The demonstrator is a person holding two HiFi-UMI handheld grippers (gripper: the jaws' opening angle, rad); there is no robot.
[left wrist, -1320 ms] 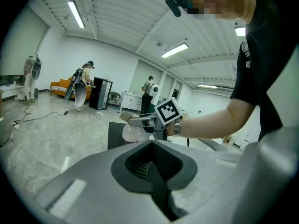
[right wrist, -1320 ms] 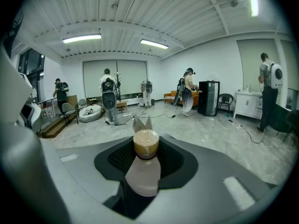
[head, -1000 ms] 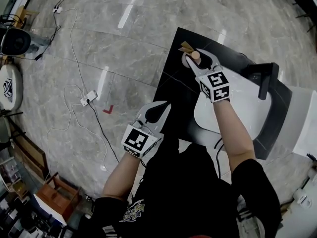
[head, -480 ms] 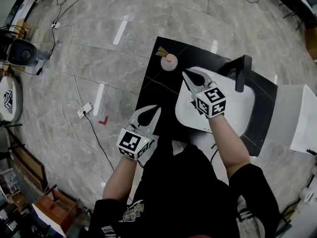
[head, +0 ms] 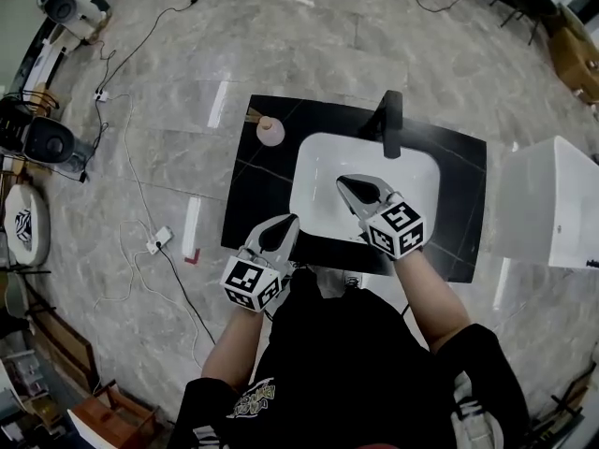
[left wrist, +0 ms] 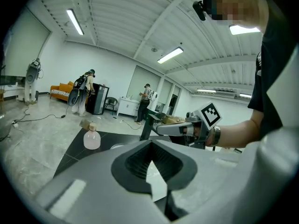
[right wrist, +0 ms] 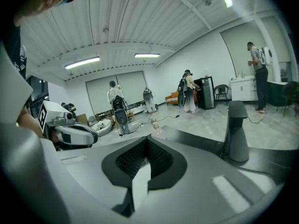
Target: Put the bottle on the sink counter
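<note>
A white power strip (head: 157, 241) and its cables lay on the grey marble floor at the far left, beside the black sink counter (head: 251, 204). The bottle (head: 270, 131), pale and rounded with a tan cap, stood upright on the counter's far left corner. It was just left of the white basin (head: 318, 171) and well apart from both tools. The left gripper view showed it in the same place (left wrist: 92, 138), alone on the dark surface.

Nearer the person, the left gripper (head: 288, 221) hung over the counter's front edge, left of the basin. Its jaws were drawn together at the tips with nothing between them, and its own camera showed the same (left wrist: 150, 141).

The right gripper (head: 344, 181) hovered above the middle of the basin. Its tips also met and it carried nothing, which its own view confirmed (right wrist: 147, 139). The marker cubes sat behind the jaws on both tools, above the person's bare forearms.

The black faucet (head: 391, 120) rose at the basin's far rim, beyond the right gripper, and stood tall at the right of that gripper's view (right wrist: 235, 132). A white cabinet (head: 547, 204) stood on the floor off the counter's right end. Several people stood far back in the hall in both gripper views.
</note>
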